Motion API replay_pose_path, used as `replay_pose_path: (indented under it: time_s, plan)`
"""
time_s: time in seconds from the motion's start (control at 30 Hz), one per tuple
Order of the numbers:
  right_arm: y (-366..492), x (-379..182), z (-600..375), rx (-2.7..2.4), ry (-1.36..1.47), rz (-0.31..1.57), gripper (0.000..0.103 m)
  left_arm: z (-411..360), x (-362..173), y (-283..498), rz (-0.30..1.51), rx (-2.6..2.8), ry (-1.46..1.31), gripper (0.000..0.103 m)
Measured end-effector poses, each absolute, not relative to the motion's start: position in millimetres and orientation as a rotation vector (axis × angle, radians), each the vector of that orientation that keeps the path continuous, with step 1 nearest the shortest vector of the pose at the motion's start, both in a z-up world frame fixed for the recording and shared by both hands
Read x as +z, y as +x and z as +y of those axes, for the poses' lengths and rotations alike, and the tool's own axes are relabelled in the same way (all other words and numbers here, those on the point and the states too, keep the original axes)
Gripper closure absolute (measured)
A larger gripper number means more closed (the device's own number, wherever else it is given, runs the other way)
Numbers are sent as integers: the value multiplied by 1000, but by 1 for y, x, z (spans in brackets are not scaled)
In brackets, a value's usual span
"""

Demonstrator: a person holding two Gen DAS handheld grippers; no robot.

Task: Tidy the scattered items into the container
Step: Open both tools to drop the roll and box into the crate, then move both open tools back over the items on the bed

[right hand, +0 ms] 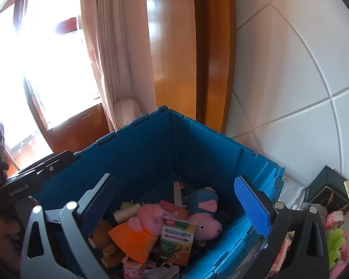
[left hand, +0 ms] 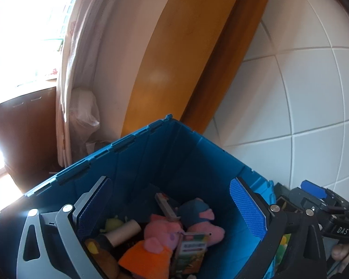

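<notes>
Both grippers hang above the open blue crate, pointing down into it. The left gripper has its fingers spread wide with nothing between them; the same holds for the right gripper, whose fingers stand wide and empty over the crate's contents.

Inside the crate lie a pink pig plush in an orange dress, a second pig plush with a dark blue body, and a green and orange carton leaning between the two. A brown plush sits at the left of the pile, a cardboard tube behind it, and a small yellow-green toy near the tube. A narrow red and white box stands against the rear of the heap. A pink packet lies at the near edge.

Outside the crate, to its right in the right wrist view, remain a dark box, a lime green toy and pink packets; what they rest on cannot be made out clearly.

Behind the crate stand a wooden door, a curtain and a white tiled wall. Part of a person's hand shows on the right gripper's handle in the left wrist view.
</notes>
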State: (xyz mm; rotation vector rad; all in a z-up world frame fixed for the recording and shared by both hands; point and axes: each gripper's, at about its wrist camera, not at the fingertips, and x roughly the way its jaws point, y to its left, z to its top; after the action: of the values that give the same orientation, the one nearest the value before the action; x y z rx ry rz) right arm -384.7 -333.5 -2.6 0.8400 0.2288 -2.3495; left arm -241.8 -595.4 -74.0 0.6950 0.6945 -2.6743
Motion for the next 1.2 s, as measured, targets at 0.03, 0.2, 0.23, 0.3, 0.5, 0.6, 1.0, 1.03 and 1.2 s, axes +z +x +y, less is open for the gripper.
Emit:
replay_pose_path:
  time_s: [0.03, 0.2, 0.23, 0.3, 0.5, 0.6, 1.0, 1.03, 1.2]
  plan:
    - [-384, -2, -332, -2351, 840, 226, 0, -596, -75, -241, 692, -2668, 696, 1]
    - [-379, 0, -323, -2354, 837, 208, 0, -593, -74, -236, 689, -2670, 699, 1]
    - [-378, 1, -322, -2354, 834, 206, 0, -591, -73, -235, 687, -2673, 696, 1]
    - [-375, 2, -317, -2353, 829, 195, 0, -586, -70, -233, 679, -2679, 692, 1]
    - [-360, 6, -295, -2369, 809, 157, 0, -565, -59, -227, 656, -2718, 677, 1]
    - [-349, 7, -274, -2384, 801, 128, 0, -546, -53, -225, 635, -2748, 686, 1]
    - [-300, -3, -145, -2496, 803, 2, 0, -420, -30, -216, 490, -2875, 768, 1]
    - [-295, -4, -132, -2510, 802, 2, 0, -409, -28, -216, 480, -2881, 778, 1]
    - [-275, -12, -64, -2576, 826, -37, 0, -351, -26, -219, 431, -2927, 828, 1]
